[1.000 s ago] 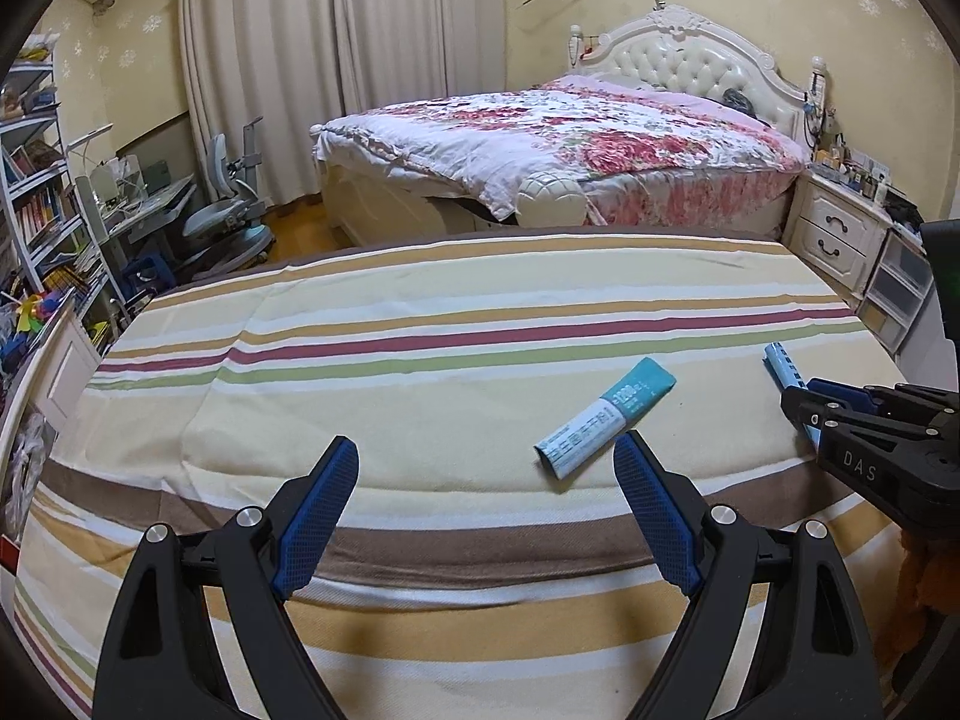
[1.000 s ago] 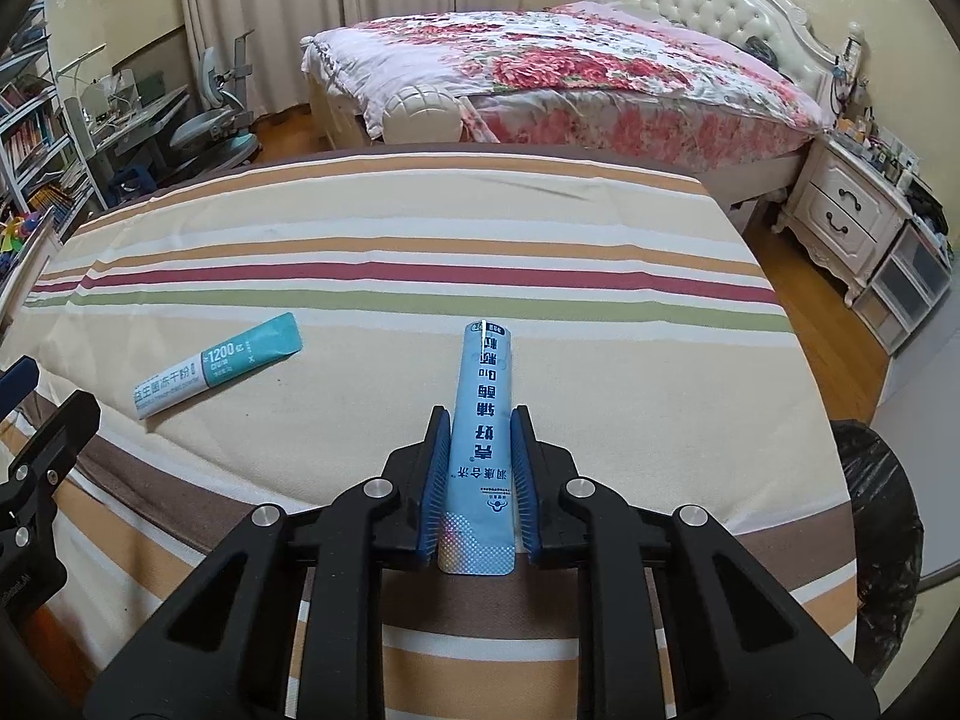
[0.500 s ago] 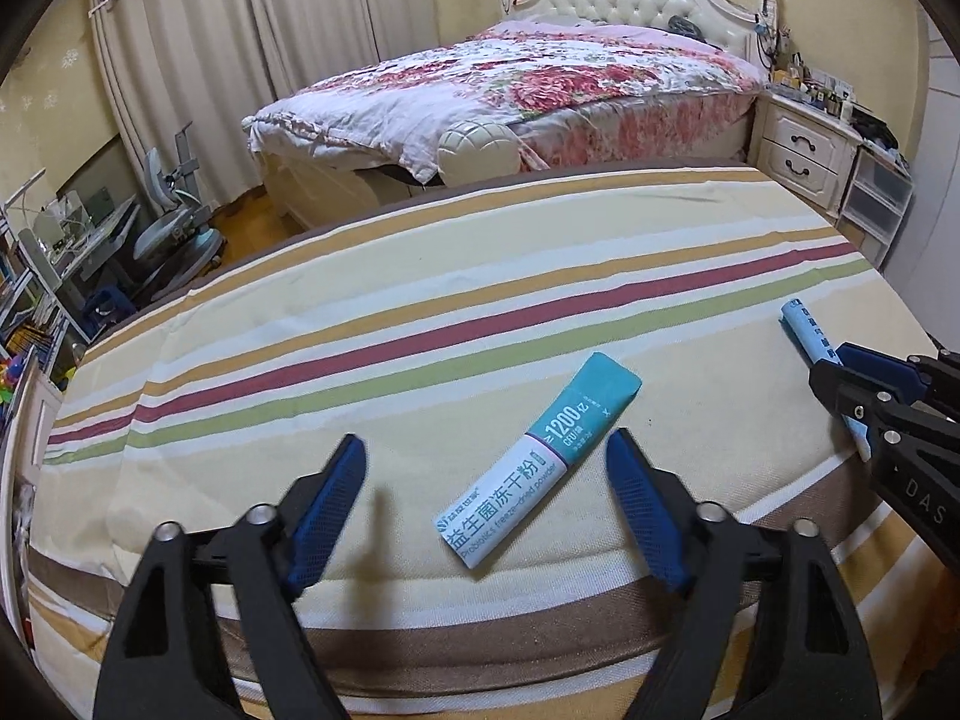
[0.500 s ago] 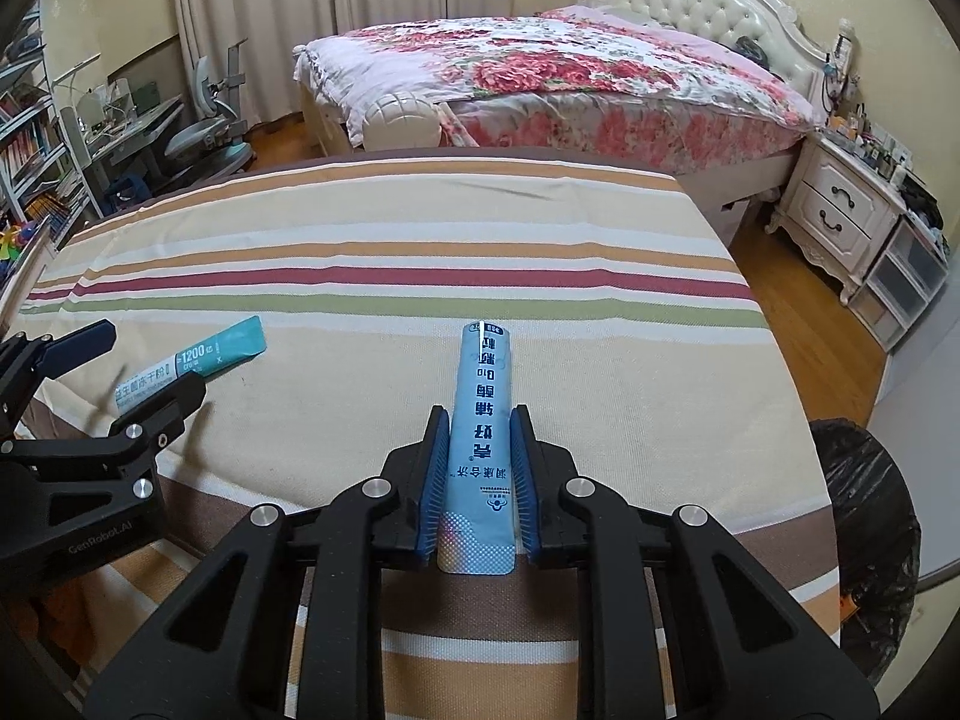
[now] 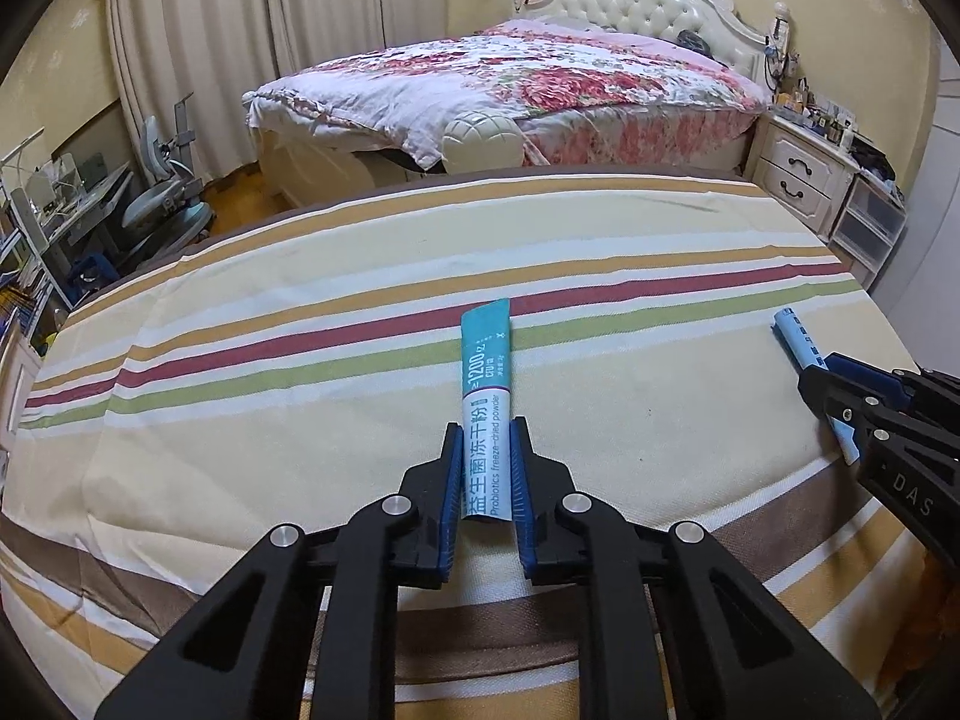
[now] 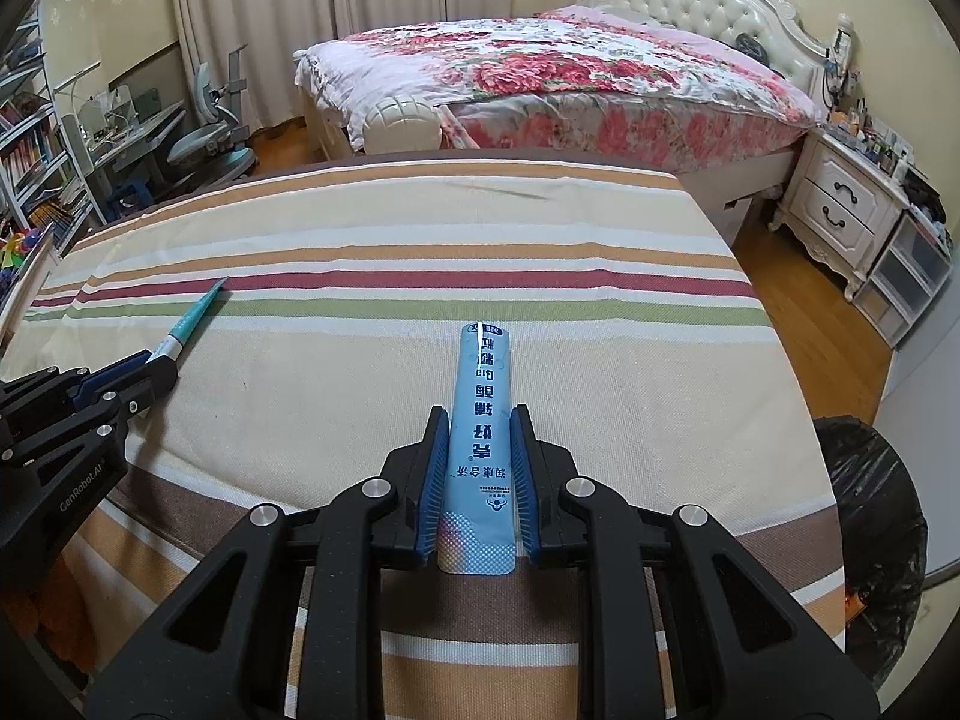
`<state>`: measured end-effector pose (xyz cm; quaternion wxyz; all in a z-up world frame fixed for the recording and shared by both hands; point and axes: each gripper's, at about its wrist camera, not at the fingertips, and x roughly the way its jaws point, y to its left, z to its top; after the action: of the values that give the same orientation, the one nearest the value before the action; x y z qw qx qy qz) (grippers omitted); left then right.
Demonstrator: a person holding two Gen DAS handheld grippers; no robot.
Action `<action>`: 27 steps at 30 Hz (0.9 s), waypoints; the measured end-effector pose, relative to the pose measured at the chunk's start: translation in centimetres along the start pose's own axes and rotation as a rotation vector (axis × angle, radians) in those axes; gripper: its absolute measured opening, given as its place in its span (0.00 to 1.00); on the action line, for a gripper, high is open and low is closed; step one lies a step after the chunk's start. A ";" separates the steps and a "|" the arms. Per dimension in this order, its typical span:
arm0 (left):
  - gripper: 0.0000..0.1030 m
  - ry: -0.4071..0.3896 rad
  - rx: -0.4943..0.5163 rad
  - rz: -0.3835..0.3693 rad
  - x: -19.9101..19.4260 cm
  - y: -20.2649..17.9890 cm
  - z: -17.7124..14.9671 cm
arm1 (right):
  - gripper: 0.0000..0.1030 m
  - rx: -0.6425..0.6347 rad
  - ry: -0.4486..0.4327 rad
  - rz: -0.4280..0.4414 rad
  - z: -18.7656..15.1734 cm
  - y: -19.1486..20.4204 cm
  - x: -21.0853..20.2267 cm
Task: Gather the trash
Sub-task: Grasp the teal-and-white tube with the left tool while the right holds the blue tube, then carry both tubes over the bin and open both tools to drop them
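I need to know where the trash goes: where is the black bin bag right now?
In the right wrist view, the black bin bag sits on the floor at the lower right, just past the striped table's right edge.

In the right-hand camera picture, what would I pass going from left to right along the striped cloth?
Left hand-held gripper holding a teal packet → right hand-held gripper holding a light blue packet → black trash bag off the cloth's right edge.

A second ago the left gripper (image 5: 486, 468) was wide open above the striped cloth (image 5: 300, 420), with the teal packet (image 5: 486, 396) lying ahead near the front edge. Now its fingers have closed on the white end of this packet, which points straight forward.
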<state>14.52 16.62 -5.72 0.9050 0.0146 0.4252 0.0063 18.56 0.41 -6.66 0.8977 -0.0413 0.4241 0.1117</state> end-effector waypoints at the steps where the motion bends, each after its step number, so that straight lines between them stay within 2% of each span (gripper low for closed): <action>1: 0.15 0.000 -0.005 -0.002 -0.1 0.1 0.0 | 0.20 0.001 0.000 0.002 0.1 0.0 0.0; 15: 0.13 -0.017 -0.043 0.002 -1.3 0.1 -0.6 | 0.19 0.024 -0.011 0.014 -0.1 0.0 -0.5; 27: 0.13 -0.054 -0.063 -0.036 -4.2 -1.8 -2.0 | 0.19 0.043 -0.041 0.018 -1.5 -0.9 -3.3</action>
<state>10.26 14.80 -3.82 0.9161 -0.0217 0.4004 0.0029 15.60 -1.25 -5.10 0.9059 -0.0159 0.4084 0.1113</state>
